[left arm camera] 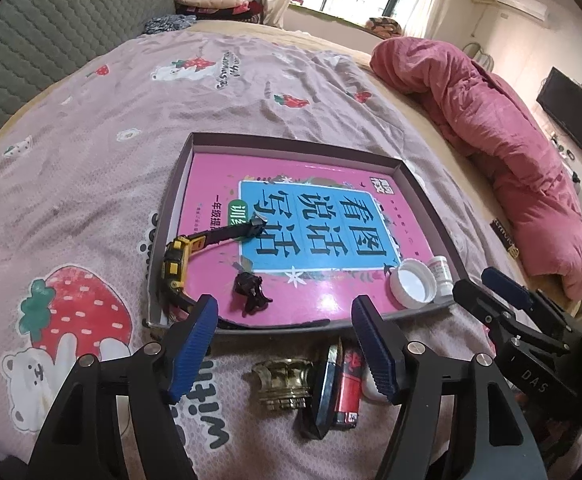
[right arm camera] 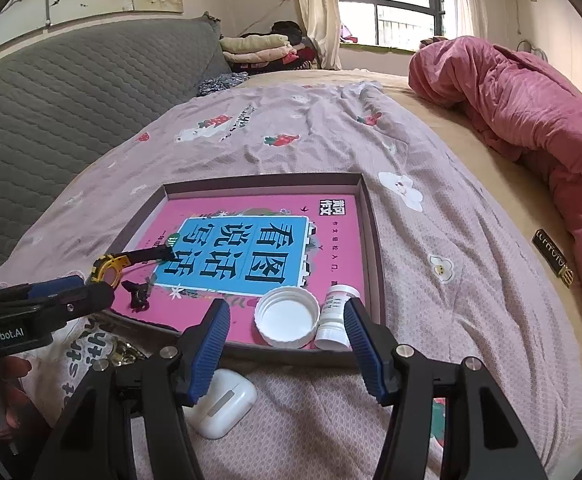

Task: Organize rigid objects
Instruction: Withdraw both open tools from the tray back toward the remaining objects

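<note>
Rigid objects sit partly in a shallow tray (left arm camera: 179,184) on the bed, partly on the bedsheet (left arm camera: 91,152) in front of it. Left gripper (left arm camera: 283,344) tilts downward toward the tray's near edge, jaws spread wide, nothing between the pads; right gripper (right arm camera: 287,340) has the same downward tilt, jaws also apart and empty, its right pad just beside the small white bottle (right arm camera: 337,316). Each gripper shows in the other's view: "GenRobot.AI" is printed on the left one's body, "DAS" on the right one's. A pink book (left arm camera: 331,184) with large Chinese characters on a blue panel lines the tray floor. On it lie a yellow watch (left arm camera: 175,264) at the left wall, a small dark clip-like item (left arm camera: 251,286) near the front, and a white cap (right arm camera: 287,316) lying open side up, touching the bottle at the right front corner. Below the left gripper, on the sheet outside the tray, lie a brass crown-shaped piece (left arm camera: 283,384), a dark flat item on edge, and a red lighter (left arm camera: 347,392), close together. White earbud case (right arm camera: 221,408) lies on the sheet under the right gripper's left finger. Part of a hand (right arm camera: 7,392) shows bottom left.
</note>
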Tool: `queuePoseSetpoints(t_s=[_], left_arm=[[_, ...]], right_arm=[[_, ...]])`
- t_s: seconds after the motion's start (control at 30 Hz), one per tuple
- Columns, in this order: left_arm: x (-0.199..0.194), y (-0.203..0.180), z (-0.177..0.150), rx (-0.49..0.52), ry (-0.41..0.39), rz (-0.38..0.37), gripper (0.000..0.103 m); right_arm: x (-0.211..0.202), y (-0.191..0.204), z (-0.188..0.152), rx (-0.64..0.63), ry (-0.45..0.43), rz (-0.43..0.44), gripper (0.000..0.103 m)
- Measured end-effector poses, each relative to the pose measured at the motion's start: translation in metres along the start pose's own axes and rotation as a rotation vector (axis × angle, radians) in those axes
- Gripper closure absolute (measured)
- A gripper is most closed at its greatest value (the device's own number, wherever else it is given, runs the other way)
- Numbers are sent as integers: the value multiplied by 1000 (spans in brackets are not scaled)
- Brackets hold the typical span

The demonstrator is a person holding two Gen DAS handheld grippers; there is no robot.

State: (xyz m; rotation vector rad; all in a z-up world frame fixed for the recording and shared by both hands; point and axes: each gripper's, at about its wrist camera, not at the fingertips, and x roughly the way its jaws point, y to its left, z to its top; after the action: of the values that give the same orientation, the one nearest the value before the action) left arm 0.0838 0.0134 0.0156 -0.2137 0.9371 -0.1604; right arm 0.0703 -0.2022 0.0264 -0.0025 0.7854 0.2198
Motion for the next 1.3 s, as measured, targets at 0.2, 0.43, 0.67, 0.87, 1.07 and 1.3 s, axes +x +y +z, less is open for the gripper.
queuePoseSetpoints(t_s=[0.2,0.43,0.67,0.87,1.07,1.3], left_arm=[[-5,-5,-6,19,8,2,32],[-11,0,-9,12,7,13,32],[-15,2,-12,9,10,20,32],[-18,-2,-17,7,16,17,32],[-24,-7,-21,23,17,16,32],[-28,-8,-27,37,24,21,31]], right_arm=[[-6,3,-2,-21,-6,3,44],[-13,8,-8,-42,-7,12,44],[-17,12,-13,-50,-6,19,44],[-21,17,-14,-59,-9,29,44],[-26,21,-16,-68,-12,43,44],[-30,25,-20,-84,-11,51,44]])
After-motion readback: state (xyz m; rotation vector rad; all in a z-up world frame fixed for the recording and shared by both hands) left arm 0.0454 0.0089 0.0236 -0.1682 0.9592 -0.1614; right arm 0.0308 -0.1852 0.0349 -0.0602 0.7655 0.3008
